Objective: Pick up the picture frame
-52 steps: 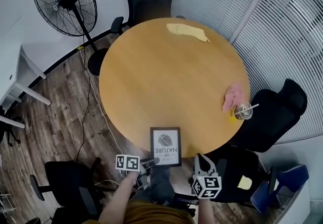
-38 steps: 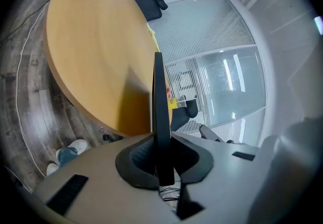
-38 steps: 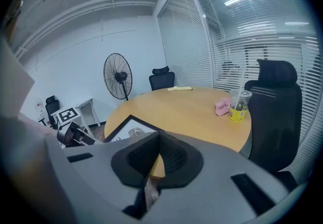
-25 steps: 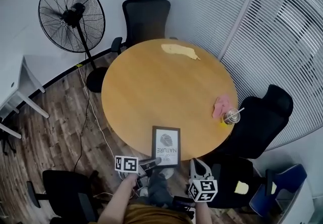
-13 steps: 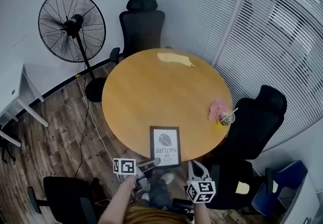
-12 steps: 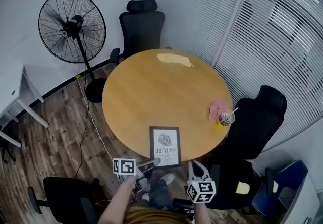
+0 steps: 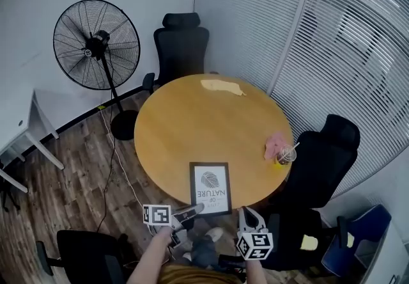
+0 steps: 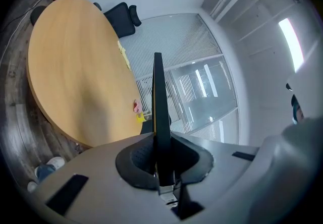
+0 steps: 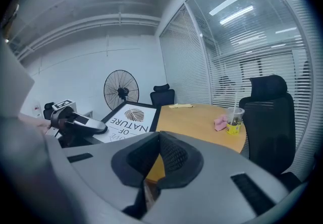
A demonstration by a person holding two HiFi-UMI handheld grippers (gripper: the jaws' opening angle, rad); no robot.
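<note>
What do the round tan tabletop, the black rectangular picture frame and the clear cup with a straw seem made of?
round tan tabletop: wood or wood-look laminate, satin; faint grain, soft sheen.
black rectangular picture frame: thin matte black moulding, wood or plastic unclear; white printed sheet inside.
clear cup: probably transparent plastic; see-through wall.

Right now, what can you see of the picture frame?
The picture frame is a thin black rectangle around a white print with a leaf-like motif and the words OF NATURE. It is held about level at the table's near edge, overhanging it. The left hand-held gripper is shut on its near left corner.
</note>
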